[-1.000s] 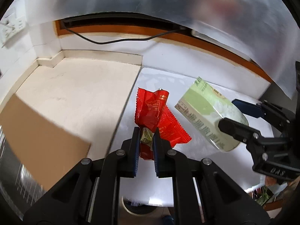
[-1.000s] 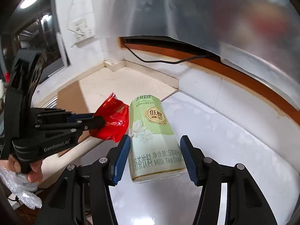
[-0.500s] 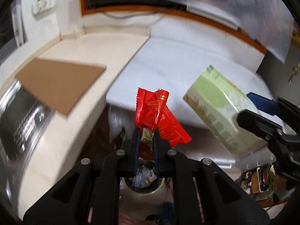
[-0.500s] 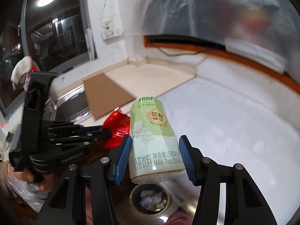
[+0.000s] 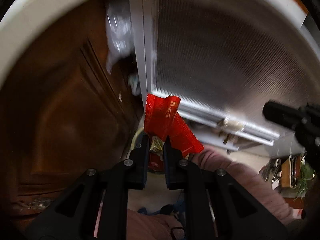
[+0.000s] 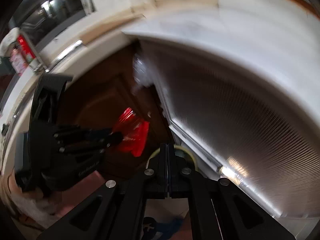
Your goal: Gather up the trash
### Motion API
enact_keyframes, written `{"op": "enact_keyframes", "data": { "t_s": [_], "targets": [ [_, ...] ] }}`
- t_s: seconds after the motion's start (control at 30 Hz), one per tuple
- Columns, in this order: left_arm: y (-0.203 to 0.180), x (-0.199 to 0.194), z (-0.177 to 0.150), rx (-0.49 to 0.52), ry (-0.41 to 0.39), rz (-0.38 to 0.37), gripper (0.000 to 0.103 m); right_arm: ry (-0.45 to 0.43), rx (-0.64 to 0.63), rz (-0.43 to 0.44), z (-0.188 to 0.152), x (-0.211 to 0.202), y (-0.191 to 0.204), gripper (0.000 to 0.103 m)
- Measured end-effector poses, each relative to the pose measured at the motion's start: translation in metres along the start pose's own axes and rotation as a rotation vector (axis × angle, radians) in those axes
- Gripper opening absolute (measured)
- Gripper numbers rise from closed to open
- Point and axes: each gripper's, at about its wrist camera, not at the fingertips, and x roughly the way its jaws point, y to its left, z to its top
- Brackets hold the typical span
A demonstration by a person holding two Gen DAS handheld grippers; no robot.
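Observation:
My left gripper (image 5: 157, 140) is shut on red snack wrappers (image 5: 166, 120) and holds them over a round bin (image 5: 136, 140) on the floor, below the counter edge. The wrappers (image 6: 134, 136) and the left gripper (image 6: 118, 137) also show in the right wrist view. My right gripper (image 6: 167, 146) is shut and empty, its fingertips over the bin's yellowish rim (image 6: 192, 156). The green milk tea carton is not in view.
A dark brown cabinet door (image 5: 70, 120) stands at the left. A ribbed metal-framed panel (image 5: 230, 60) stands at the right under the white counter (image 6: 220, 30). A pink sleeve (image 5: 230, 172) lies low in the left wrist view. Both views are motion-blurred.
Both grippers dropped from above the counter to below its edge, over the bin. The right gripper no longer holds the milk tea carton and its fingers have closed together. The left still grips the wrappers.

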Motion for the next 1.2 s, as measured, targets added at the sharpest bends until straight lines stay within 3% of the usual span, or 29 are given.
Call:
{"op": "enact_keyframes", "data": {
  "t_s": [0.27,0.33,0.37,0.53,0.63,0.7,0.77,1.0,1.2],
  "targets": [
    [0.006,0.076,0.001,0.016,0.135,0.010,0.011,0.051,-0.074,0.004,-0.015,0.064,0.000,0.000],
    [0.007,0.092,0.003,0.013,0.162,0.016,0.015,0.071,-0.104,-0.017,-0.023,0.087,0.000,0.000],
    [0.008,0.099,0.004,0.008,0.175,0.014,0.019,0.086,-0.109,-0.017,-0.029,0.097,0.000,0.000],
    [0.008,0.126,0.005,-0.001,0.227,0.004,0.061,0.169,-0.103,-0.021,-0.037,0.142,-0.003,0.007],
    [0.007,0.128,0.004,0.007,0.217,0.009,0.078,0.178,-0.096,-0.012,-0.033,0.152,-0.008,0.021],
    [0.006,0.126,0.004,0.007,0.215,0.002,0.081,0.164,-0.095,-0.006,-0.029,0.155,-0.010,0.033],
    [0.005,0.124,0.005,0.008,0.215,-0.001,0.081,0.151,-0.097,-0.010,-0.027,0.153,-0.009,0.039],
    [0.005,0.099,0.011,0.003,0.194,-0.004,0.082,0.133,-0.078,-0.008,-0.015,0.146,-0.012,0.039],
    [0.000,0.044,0.015,0.026,0.125,-0.009,0.082,0.087,-0.073,-0.007,0.000,0.119,-0.005,0.039]
  ]
}}
